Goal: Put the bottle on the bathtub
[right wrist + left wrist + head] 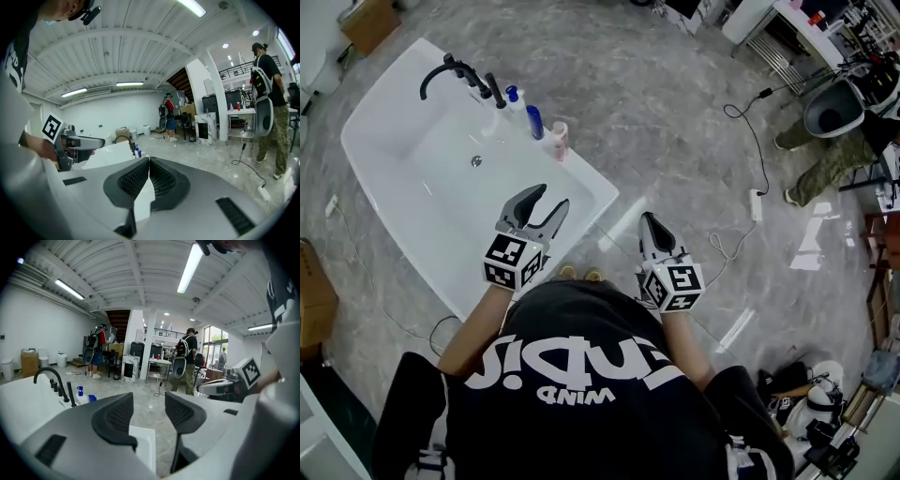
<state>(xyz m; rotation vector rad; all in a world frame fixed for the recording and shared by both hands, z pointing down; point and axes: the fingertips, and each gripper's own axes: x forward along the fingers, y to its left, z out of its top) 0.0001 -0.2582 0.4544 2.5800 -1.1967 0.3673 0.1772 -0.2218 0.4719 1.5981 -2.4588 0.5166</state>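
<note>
Three small bottles, one white with a blue cap (514, 97), one dark blue (534, 122) and one pale pink (559, 141), stand crowded on the rim of the white bathtub (592, 193), just beside the black curved faucet (441, 70). The left hand-held gripper (551, 197) is spread wide and empty. The right hand-held gripper (648, 221) is pressed closed on nothing. A wide jaw reaching in could topple a neighbouring bottle into the tub.

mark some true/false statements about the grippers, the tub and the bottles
1. The left gripper is open and empty. True.
2. The right gripper holds a bottle. False: its jaws are together with nothing between them.
3. A pink bottle lies inside the bathtub. False: it stands on the rim beside a blue bottle.
4. A black faucet arches over the tub. True.
</note>
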